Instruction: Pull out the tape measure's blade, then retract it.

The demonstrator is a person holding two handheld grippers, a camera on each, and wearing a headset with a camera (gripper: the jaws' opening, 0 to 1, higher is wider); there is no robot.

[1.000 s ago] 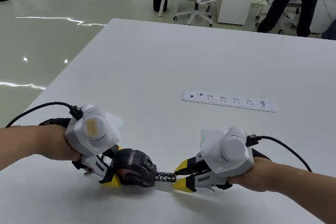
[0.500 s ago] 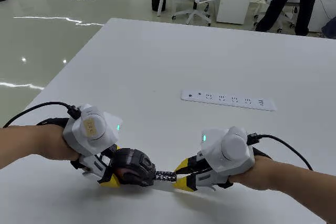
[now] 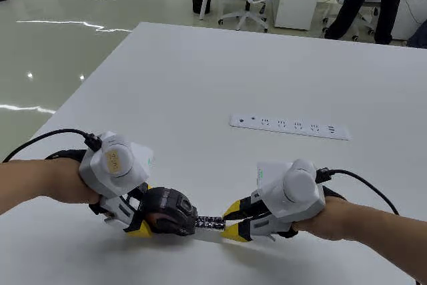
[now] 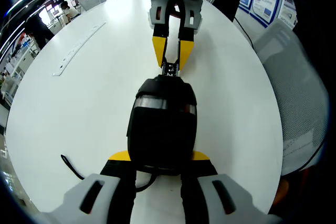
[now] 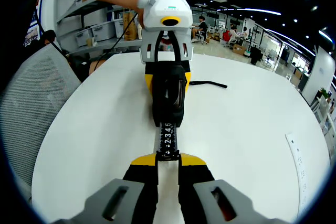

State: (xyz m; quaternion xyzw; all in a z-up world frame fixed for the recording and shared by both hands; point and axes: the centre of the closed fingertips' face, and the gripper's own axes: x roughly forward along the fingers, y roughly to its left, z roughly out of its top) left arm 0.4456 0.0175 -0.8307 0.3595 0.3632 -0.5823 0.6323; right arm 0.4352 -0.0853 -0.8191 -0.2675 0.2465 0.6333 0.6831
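At 6 o'clock on the white table (image 3: 220, 78), head view, near its front edge:

- Tape measure (image 3: 170, 210): black case, long axis running from 9 to 3 o'clock, mouth facing 3 o'clock.
- Blade (image 3: 210, 220): a short length is drawn out of the case toward 3 o'clock. The numerals 2, 3, 4, 5 are legible on it in the right gripper view.
- Left gripper (image 3: 148, 217): jaws spread to the width of the case, yellow tips clamped on both its sides.
- Right gripper (image 3: 231, 221): jaws nearly together, yellow tips pinching the blade's free end.
- Power strip (image 3: 289, 127): white, at 1 o'clock, well apart from both grippers.
- Case markings: too blurred to read.
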